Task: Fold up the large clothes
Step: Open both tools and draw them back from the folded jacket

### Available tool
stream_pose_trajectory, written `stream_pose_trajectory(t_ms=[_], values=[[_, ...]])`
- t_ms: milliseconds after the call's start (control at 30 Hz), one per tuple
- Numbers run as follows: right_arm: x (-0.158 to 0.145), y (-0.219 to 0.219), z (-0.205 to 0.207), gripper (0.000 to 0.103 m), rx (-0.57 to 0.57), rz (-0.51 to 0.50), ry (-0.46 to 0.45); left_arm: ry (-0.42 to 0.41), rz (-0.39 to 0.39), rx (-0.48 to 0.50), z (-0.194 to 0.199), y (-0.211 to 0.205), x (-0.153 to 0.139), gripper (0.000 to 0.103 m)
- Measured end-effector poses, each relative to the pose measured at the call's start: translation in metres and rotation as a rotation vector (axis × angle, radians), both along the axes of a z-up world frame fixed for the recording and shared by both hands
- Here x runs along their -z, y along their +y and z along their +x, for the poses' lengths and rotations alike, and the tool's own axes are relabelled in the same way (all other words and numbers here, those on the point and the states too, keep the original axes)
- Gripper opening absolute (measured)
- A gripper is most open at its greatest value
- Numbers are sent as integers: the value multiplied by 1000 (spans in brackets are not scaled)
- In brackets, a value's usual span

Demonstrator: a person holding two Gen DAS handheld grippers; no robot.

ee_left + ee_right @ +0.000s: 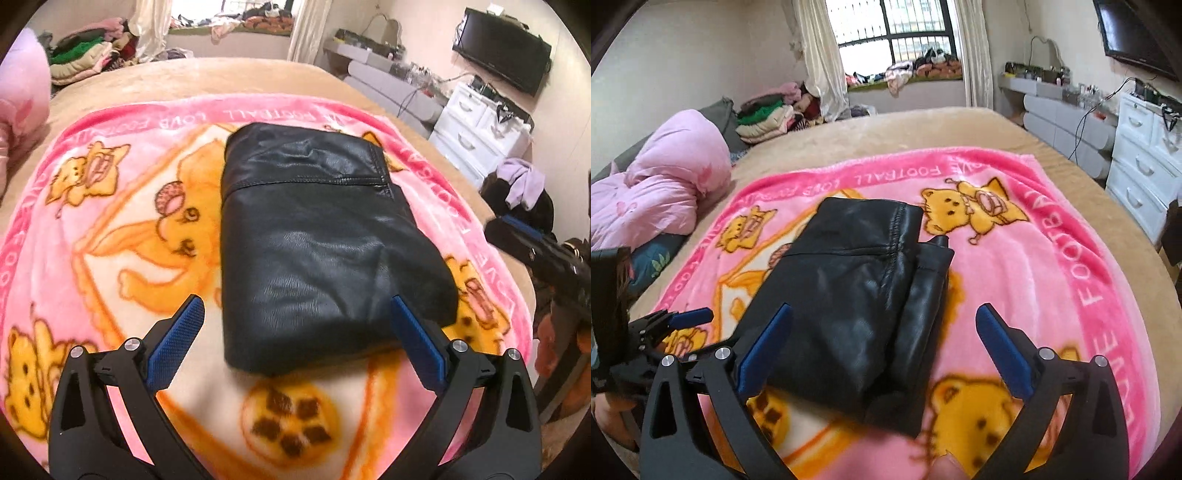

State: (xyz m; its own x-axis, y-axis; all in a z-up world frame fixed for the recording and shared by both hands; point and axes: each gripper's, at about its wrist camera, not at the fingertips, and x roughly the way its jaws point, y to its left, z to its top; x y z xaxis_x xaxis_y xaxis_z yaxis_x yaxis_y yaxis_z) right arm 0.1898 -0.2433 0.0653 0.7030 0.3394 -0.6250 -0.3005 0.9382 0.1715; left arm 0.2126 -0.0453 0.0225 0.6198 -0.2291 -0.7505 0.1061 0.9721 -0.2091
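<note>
1. Left wrist view: the left gripper (295, 325) hovered above the near end of the black leather garment (314, 240), jaws spread wide and grasping nothing, one finger either side of the bundle's near edge and clear of it.
2. The garment lay folded into a compact rectangle in the middle of the pink cartoon blanket (110, 221), which was spread on the tan bed (184, 77).
3. Right wrist view: the right gripper (884, 328) also hung released over the garment's near end, nothing between its pads; the left gripper showed at the far left edge.
4. Handling, as a judgement: the leather looked smooth, glossy and fairly heavy for cloth, soft but springy, so layers would likely slide and folds reopen. The stitched seam band or the doubled near edge seemed the firmest place to pinch.
5. On the right side a narrower lower layer (923, 295) stuck out past the top fold, an uneven edge.
6. Open blanket lay left and right of the bundle; the pink quilt (665, 184) sat well apart at far left.
</note>
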Motion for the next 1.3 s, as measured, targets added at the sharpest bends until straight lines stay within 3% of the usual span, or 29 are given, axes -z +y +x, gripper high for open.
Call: stream_pose_trajectory(t_ms=[267, 567, 1300], values=[[10, 2, -78, 98, 39, 49, -66, -62, 1, -32, -53, 11, -8, 94], [38, 5, -128, 98, 111, -20, -73, -79, 37, -39, -92, 15, 5, 94], [51, 12, -147, 99, 128, -60, -51, -64, 24, -60, -113, 21, 14, 94]])
